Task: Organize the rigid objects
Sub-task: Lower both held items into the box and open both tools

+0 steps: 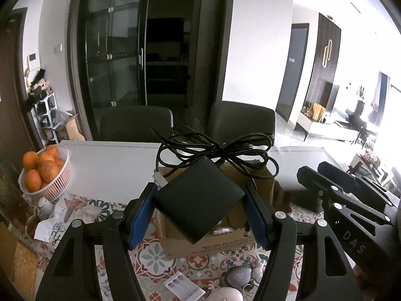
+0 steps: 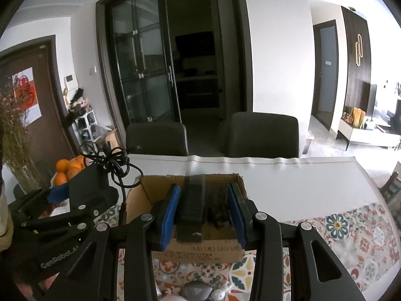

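Observation:
My left gripper is shut on a black power adapter, with its bundled black cable on top, and holds it just above an open cardboard box. The adapter also shows in the right wrist view. My right gripper is open over the same box. A long black rectangular object stands in the box between the blue pads, against the left pad. Dark small items lie beside it inside the box.
A white basket of oranges stands at the table's left. A white battery holder and grey and white rounded gadgets lie on the patterned tablecloth in front of the box. Two dark chairs stand behind the table.

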{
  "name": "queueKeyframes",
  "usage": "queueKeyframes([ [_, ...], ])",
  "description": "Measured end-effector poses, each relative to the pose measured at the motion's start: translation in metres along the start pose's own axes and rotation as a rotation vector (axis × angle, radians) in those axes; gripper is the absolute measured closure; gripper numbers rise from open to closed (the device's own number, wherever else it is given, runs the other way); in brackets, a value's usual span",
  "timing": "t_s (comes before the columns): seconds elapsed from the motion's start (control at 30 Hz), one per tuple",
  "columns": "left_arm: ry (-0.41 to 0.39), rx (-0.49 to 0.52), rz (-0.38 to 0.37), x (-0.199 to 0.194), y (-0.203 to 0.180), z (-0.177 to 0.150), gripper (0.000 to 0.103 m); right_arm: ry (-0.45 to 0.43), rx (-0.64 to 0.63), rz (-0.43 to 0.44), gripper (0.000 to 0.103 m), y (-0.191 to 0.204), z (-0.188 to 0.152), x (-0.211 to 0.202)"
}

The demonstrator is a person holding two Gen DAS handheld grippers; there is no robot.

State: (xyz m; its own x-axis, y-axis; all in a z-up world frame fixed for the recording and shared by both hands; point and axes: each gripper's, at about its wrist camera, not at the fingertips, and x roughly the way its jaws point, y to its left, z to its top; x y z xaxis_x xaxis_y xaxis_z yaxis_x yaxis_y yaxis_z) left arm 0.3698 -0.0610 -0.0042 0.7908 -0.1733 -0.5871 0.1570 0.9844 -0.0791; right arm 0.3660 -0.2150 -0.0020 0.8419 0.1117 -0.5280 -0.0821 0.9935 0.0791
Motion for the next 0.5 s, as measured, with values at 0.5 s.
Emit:
queueKeyframes([
  [0.5,0.231,0.027,-0.010,0.088,-0.010,0.035,0.036,0.128,0.041,-0.003,0.080,-0.016,0.028,0.076],
])
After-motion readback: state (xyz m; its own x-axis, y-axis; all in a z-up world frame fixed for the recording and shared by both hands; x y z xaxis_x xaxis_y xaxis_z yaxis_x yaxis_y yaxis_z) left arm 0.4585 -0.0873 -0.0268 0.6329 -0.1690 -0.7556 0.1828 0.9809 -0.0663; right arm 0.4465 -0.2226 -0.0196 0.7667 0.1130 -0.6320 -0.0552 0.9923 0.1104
